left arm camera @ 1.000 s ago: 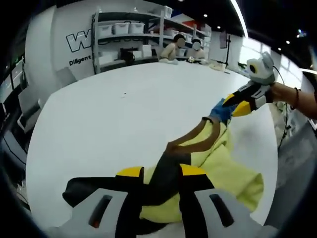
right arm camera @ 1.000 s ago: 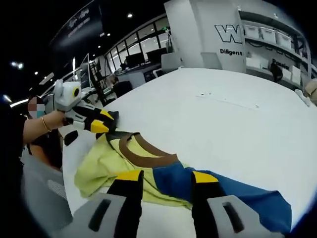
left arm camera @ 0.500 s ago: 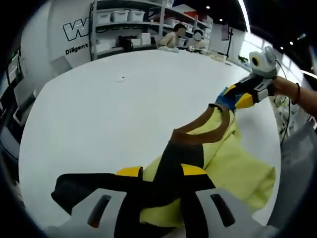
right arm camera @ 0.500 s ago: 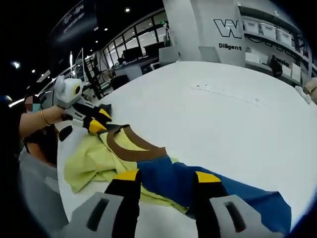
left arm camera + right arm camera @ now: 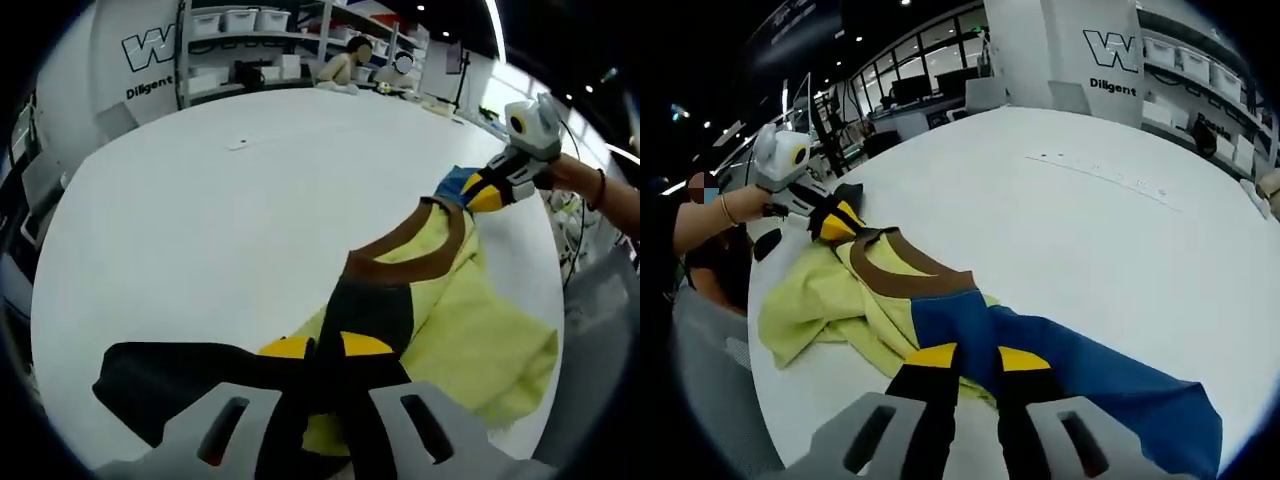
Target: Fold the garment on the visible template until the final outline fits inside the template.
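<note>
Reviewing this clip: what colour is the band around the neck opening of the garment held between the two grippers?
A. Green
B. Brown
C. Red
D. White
B: the collar band curving around the neck opening of the garment is brown, set against the yellow body, with a black sleeve at the left gripper and a blue sleeve at the right gripper.
</note>
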A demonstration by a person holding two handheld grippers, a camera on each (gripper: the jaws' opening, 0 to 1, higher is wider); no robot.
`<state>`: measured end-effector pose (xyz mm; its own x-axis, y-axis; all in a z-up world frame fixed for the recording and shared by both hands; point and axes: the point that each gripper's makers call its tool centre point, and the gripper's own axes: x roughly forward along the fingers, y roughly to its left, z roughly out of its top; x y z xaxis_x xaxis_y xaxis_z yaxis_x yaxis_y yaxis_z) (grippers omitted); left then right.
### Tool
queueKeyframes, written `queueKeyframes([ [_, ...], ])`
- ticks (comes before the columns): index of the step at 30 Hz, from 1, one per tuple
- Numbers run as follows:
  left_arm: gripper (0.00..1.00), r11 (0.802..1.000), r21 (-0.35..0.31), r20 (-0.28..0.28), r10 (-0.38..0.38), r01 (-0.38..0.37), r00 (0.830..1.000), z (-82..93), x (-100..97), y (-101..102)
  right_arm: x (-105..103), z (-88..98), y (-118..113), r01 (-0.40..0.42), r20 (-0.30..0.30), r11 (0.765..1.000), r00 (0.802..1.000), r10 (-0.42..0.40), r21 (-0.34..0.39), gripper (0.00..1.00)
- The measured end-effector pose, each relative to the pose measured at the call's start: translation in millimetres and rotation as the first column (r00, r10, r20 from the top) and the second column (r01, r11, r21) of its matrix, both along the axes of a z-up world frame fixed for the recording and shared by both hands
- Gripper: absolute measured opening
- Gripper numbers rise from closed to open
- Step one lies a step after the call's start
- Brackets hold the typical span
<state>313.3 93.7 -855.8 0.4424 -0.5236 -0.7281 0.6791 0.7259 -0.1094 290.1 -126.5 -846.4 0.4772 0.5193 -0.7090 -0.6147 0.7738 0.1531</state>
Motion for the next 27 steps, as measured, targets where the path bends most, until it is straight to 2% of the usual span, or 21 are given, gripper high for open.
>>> queueKeyframes([
  [4, 0.02, 1.0, 0.001, -0.003, -0.005, 0.005, 1.0, 0.0, -0.8, 1, 1, 0.8, 1, -0.005, 0.003, 1.0, 1.0, 0.005, 0.001, 0.0],
  [11, 0.0, 1.0, 0.014, 0.017, -0.015, 0.015, 1.0, 3.0, -1.3, 1, 1, 1.3, 2, -0.02, 0.014, 1.0, 1.0, 0.02, -0.01, 0.0],
  [14, 0.0, 1.0, 0.027, 0.063, -0.018, 0.016, 0.998, 11.6, 0.9, 1, 3, 7.9, 2, -0.011, 0.033, 1.0, 0.999, 0.011, 0.006, 0.0],
  [19, 0.0, 1.0, 0.02, 0.104, -0.019, 0.017, 0.994, 25.1, 3.2, 2, 11, 21.1, 1, 0.023, 0.07, 0.999, 0.997, -0.025, 0.039, 0.0],
  [27, 0.0, 1.0, -0.008, 0.191, 0.012, -0.011, 0.981, 52.6, 22.5, 3, 24, 35.1, 4, 0.044, 0.129, 0.998, 0.99, -0.05, 0.049, 0.0],
])
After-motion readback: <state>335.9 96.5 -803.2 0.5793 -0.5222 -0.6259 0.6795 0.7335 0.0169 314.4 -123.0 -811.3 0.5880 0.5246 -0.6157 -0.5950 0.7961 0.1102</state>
